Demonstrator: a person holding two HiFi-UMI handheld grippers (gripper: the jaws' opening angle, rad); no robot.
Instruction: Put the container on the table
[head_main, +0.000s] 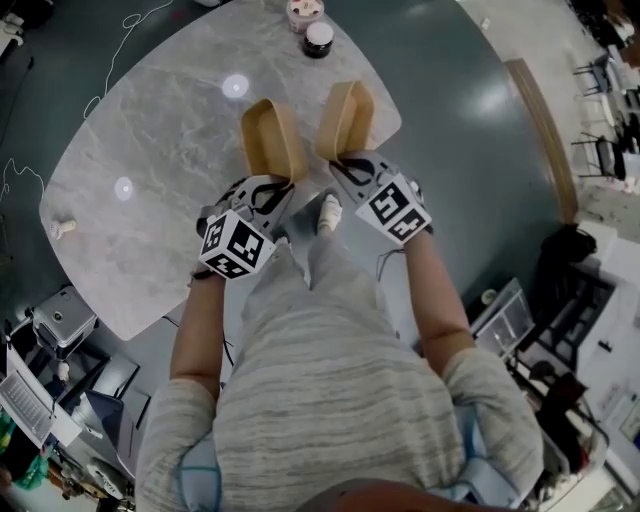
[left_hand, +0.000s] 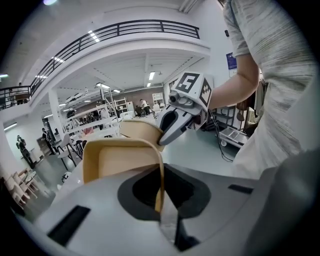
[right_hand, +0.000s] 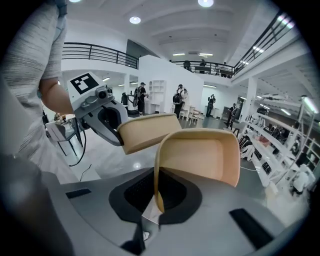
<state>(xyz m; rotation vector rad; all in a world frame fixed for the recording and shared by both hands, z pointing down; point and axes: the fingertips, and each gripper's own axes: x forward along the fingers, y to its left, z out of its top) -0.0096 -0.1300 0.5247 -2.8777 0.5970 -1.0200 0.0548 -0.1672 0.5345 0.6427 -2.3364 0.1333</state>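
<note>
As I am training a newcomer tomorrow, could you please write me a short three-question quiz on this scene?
1. True or false: the left tool is shut on the left container.
2. Which part of the right container does the right tool grip? A) its side wall B) a lid C) a handle
3. Fill in: at the far end of the table stand two small ___.

Key: 1 true; 2 A; 3 jars.
</note>
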